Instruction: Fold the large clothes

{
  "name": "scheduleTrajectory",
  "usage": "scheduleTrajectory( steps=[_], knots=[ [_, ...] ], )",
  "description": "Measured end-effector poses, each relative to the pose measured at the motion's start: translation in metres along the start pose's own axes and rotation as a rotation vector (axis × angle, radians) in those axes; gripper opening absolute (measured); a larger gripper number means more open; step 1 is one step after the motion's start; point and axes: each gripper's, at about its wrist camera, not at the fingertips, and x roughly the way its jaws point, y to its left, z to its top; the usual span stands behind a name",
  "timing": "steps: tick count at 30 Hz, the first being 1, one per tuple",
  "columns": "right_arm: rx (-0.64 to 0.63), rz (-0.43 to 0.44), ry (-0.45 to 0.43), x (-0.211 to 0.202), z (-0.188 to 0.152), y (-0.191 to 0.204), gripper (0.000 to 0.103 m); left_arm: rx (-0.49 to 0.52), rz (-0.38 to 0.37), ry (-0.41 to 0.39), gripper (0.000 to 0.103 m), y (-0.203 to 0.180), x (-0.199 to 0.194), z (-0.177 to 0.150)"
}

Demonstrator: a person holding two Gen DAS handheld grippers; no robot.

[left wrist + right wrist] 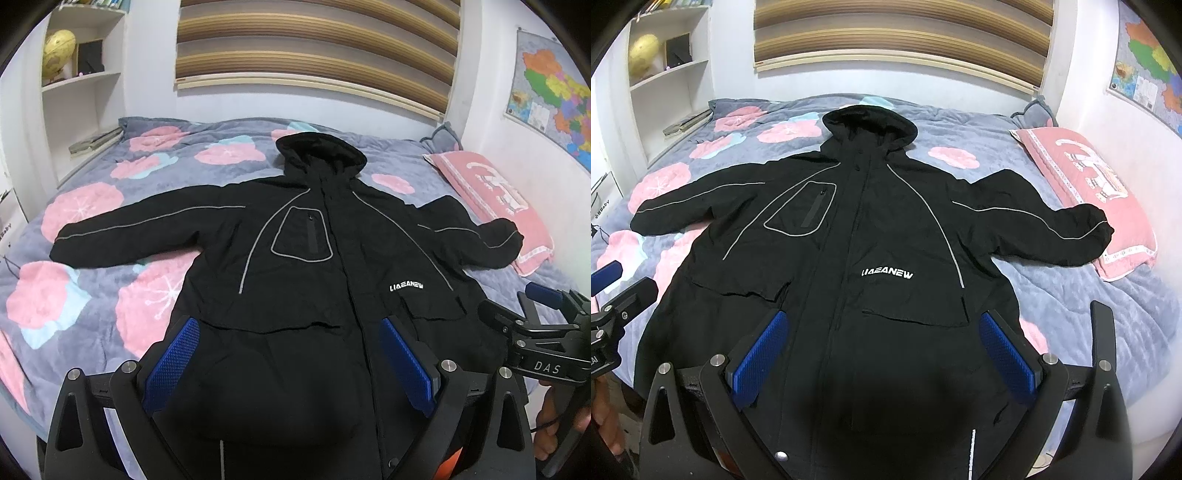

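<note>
A black hooded jacket point(314, 266) lies front up and flat on the bed point(92, 229), over a grey quilt with pink flowers. Its hood points to the far edge, its hem reaches the near edge, and both sleeves are spread out sideways. One cuff rests on the pink pillow point(495, 199) near the bed's far right corner. The left gripper point(291, 354) and right gripper point(886, 347) hover above the hem, jaws spread wide and holding nothing.
</note>
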Motion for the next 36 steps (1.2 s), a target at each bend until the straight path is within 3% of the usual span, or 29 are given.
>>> scheduleTrajectory(
  steps=[24,30,36],
  knots=[
    [-0.027,0.015,0.039,0.043,0.017,0.018,0.103,-0.082,0.009,0.048,0.098,0.031,0.041,0.0],
    [-0.017,0.111,-0.039,0.086,0.036,0.026,0.103,-0.156,0.097,0.027,0.098,0.081,0.056,0.0],
    [-0.046,0.216,-0.154,0.139,0.049,0.016,0.103,-0.261,0.227,-0.038,0.098,0.173,0.068,0.007]
  ],
)
